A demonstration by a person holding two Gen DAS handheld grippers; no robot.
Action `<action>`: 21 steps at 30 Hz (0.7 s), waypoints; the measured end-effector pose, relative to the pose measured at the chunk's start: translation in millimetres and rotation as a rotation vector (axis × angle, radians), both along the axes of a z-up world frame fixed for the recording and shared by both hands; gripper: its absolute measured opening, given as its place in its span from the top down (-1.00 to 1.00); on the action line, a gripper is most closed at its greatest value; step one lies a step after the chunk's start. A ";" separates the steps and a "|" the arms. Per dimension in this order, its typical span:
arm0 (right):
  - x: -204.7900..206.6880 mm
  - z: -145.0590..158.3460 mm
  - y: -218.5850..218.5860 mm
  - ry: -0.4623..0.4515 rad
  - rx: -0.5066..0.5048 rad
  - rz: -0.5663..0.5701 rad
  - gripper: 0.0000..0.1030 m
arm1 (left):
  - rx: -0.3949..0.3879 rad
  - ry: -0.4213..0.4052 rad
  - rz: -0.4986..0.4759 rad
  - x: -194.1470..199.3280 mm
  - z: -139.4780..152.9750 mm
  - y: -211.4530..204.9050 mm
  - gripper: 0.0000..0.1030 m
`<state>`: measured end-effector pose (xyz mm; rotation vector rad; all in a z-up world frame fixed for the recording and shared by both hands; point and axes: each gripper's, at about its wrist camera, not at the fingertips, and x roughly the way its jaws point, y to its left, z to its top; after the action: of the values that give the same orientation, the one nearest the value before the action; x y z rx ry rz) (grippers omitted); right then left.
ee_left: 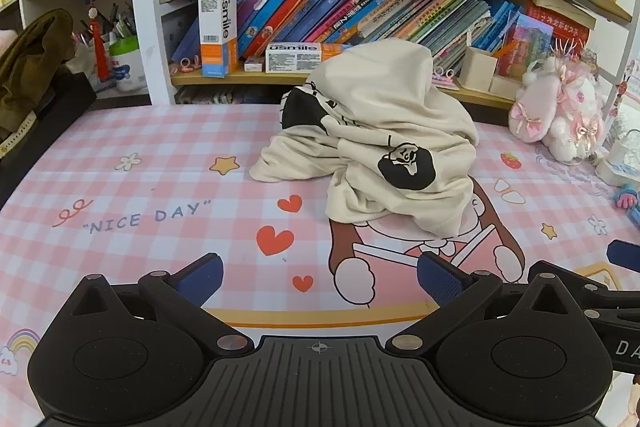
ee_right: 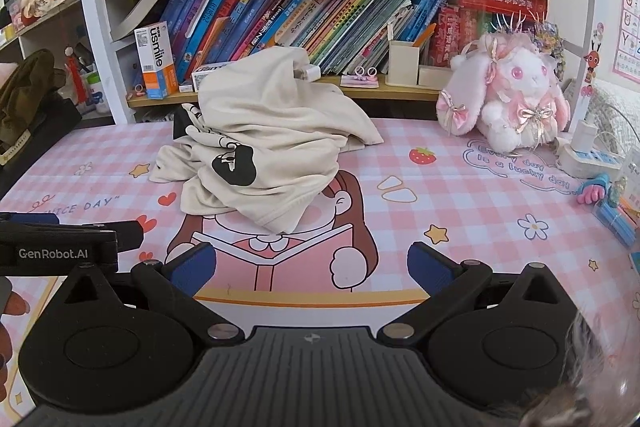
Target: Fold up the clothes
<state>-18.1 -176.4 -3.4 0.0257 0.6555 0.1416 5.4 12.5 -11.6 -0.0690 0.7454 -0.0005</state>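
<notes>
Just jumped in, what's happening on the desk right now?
Folding hasn't started. A cream shirt sits crumpled in a heap on the pink checked mat. The left hand-held gripper and right hand-held gripper both hover short of it, jaws wide open and empty.

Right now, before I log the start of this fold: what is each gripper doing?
Left gripper: open, holding nothing, short of the cream garment.
Right gripper: open, holding nothing, also short of it.

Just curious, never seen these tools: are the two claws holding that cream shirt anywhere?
No. The left gripper and right gripper are both open and empty; the cream shirt lies crumpled, untouched.
</notes>
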 end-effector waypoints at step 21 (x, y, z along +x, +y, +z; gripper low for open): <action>0.5 0.6 1.8 0.007 -0.008 -0.001 -1.00 | 0.009 0.013 0.007 0.4 0.4 2.1 -1.00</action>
<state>-17.6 -174.6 -2.8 0.0190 0.6630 0.1384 5.7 14.5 -11.2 -0.0629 0.7579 0.0104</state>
